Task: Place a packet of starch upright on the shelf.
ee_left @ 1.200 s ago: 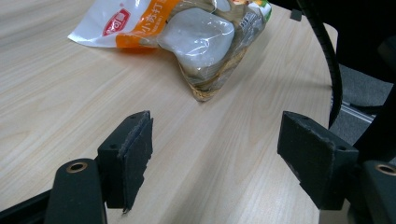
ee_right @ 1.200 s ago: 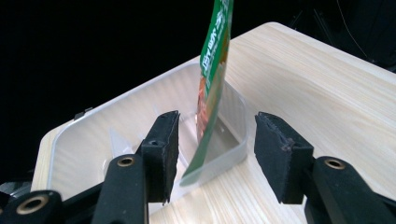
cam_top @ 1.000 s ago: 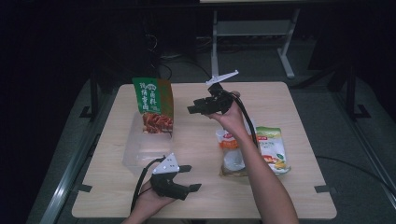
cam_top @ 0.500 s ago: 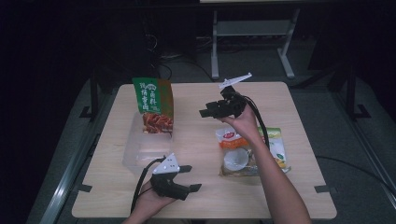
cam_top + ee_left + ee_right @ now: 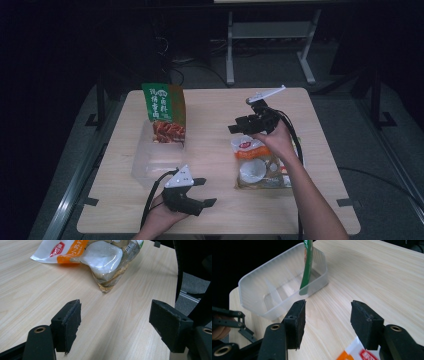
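Observation:
A green snack bag (image 5: 162, 110) stands upright in the far end of a clear plastic bin (image 5: 147, 165) on the left of the table. An orange-and-white snack bag (image 5: 252, 167) lies flat on the right. My right gripper (image 5: 236, 125) hovers just beyond that bag's far end, pointing left toward the bin, open and holding nothing. In the right gripper view the bin (image 5: 262, 290) and the green bag's edge (image 5: 307, 267) lie ahead, past the right gripper (image 5: 328, 322). My left gripper (image 5: 206, 191) rests open near the front edge. In its own view the left gripper (image 5: 115, 322) faces the orange bag (image 5: 100, 260).
The wooden table (image 5: 210, 107) has bare surface in the middle and at the back. My right forearm lies across the right part of the orange bag. Beyond the table stand a metal frame (image 5: 270, 40) and dark floor. The bin has a divider (image 5: 273, 293) inside.
My right gripper has moved to the right and nearer to me, from the table's middle to the far end of the orange bag. The left gripper has stayed put.

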`<state>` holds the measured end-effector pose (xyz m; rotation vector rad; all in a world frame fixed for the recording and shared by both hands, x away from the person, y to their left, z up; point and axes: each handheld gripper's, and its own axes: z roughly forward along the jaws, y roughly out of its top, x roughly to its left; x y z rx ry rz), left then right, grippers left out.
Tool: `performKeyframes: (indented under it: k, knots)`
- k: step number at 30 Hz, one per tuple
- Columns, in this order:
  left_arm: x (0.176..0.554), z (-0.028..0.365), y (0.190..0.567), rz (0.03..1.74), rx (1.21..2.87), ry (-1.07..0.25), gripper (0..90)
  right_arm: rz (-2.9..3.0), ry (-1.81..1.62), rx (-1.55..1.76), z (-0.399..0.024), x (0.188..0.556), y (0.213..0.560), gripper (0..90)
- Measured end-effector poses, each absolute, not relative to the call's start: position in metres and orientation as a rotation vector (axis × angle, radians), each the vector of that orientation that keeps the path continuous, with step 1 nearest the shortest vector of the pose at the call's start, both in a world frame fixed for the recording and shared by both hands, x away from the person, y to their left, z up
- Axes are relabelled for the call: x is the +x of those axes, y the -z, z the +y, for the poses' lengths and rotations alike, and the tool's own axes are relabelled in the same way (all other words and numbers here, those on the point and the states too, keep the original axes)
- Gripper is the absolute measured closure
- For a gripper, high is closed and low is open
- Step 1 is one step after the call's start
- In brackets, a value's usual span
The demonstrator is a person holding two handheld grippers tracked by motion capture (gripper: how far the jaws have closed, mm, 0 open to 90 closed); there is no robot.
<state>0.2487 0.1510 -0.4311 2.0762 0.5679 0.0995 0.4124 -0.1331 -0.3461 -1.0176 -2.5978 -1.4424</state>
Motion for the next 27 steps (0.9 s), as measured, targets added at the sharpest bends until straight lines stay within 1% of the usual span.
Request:
performKeyframes:
  k: [7, 17, 27]
  knots:
    - [0.248, 0.152, 0.43, 0.571, 2.075, -0.103, 24.4, -2.6, 1.422, -1.068, -0.153, 0.401, 0.349, 44.5]
    - [0.248, 0.15, 0.432, 0.583, 2.076, -0.095, 24.2, -2.601, 1.365, -1.191, -0.193, 0.384, 0.365, 44.1]
    - [0.247, 0.15, 0.431, 0.592, 2.071, -0.098, 23.1, -2.607, 1.302, -1.249, -0.209, 0.374, 0.377, 44.0]
